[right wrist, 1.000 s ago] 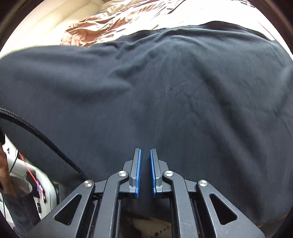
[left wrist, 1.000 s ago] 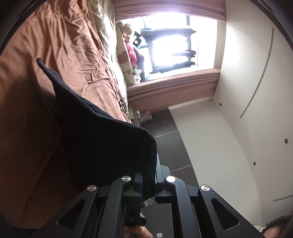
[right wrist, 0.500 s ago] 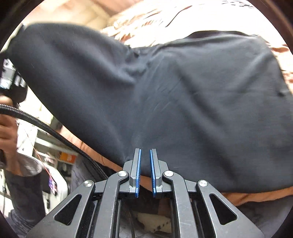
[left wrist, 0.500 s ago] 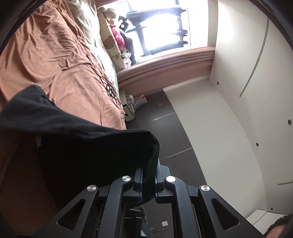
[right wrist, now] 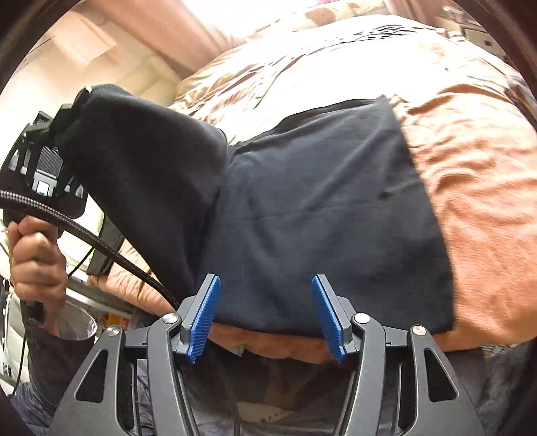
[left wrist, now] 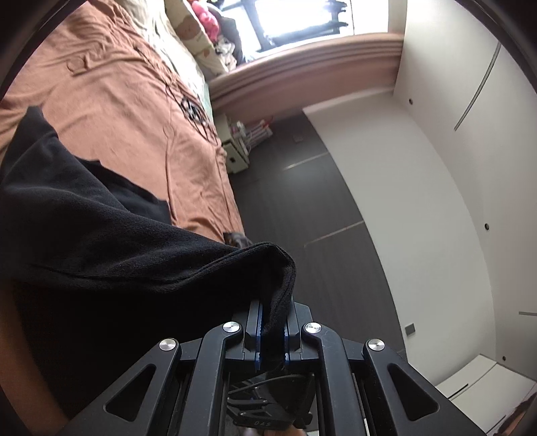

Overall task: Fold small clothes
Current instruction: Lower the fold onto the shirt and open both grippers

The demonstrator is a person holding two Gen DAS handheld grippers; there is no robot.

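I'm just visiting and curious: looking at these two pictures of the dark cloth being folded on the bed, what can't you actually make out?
- What kind of garment the dark cloth is: right wrist view, doubled over itself.
- Left gripper pad tips: left wrist view, cloth edge bunched between the shut jaws.
- The window outlook: left wrist view, glare.
- The bed far end: right wrist view, overexposed.
- Right gripper: jaws just opened, nothing between them.

Garment (right wrist: 319, 214): black, plain. Bedsheet (left wrist: 127, 110): rust-orange, dark printed motif (left wrist: 193, 107) near its edge. Pillow (left wrist: 191, 33): cream with brown patches. Gripper pads (right wrist: 204, 315): blue, ribbed; frames black. Floor (left wrist: 302, 208): dark grey. Wall (left wrist: 436, 167): white.
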